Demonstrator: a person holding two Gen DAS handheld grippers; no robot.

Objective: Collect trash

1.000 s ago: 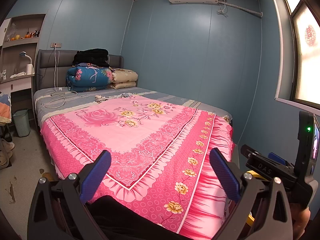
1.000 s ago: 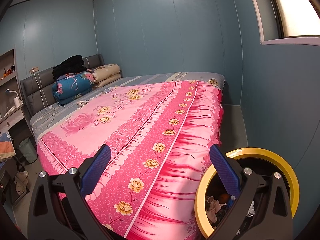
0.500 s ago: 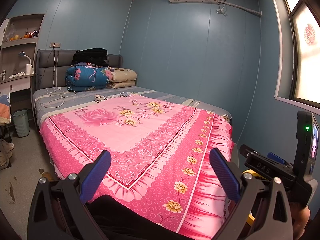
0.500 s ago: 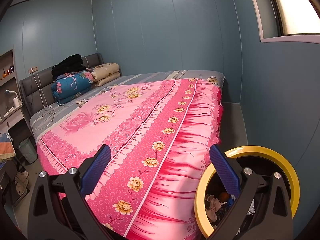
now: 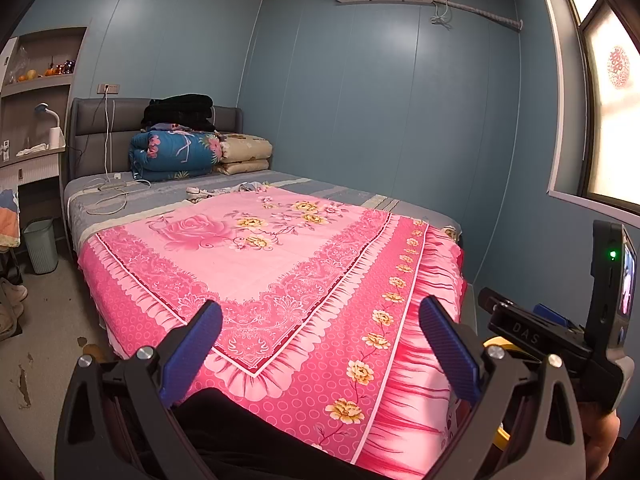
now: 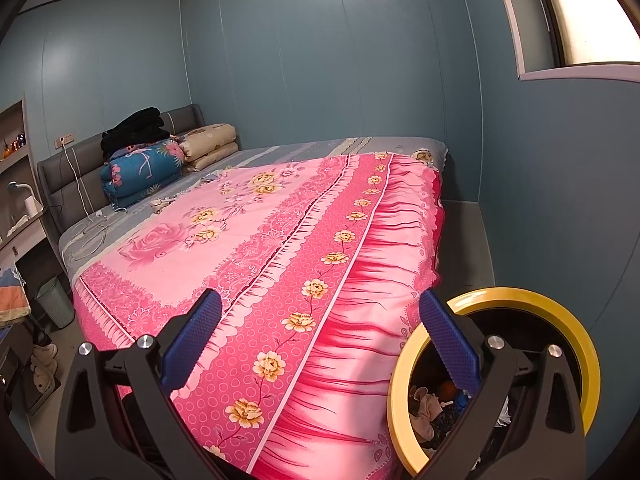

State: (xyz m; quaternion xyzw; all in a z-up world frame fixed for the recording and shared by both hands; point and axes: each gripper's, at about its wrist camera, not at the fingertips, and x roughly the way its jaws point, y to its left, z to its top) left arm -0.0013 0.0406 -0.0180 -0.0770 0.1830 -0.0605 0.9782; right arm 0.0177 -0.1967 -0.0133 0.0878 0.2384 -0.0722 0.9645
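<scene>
Left gripper (image 5: 320, 344): jaws spread wide, nothing between the blue pads (image 5: 192, 354), pointed across a bed with a pink floral bedspread (image 5: 280, 264). Right gripper (image 6: 320, 340): jaws likewise wide and empty, angled along the bed's near corner. Just beside the right-hand finger, at floor level against the blue wall (image 6: 540, 200): a yellow-rimmed bin (image 6: 520, 300), holding crumpled trash (image 6: 426, 408) (pale wads and darker scraps, details unclear). At the head of the bed: folded quilts (image 5: 176, 154), black clothes piled on top, white cables (image 5: 108, 196) on the grey sheet. By the bedside: a small green wastebasket (image 5: 40, 244) on the floor.
</scene>
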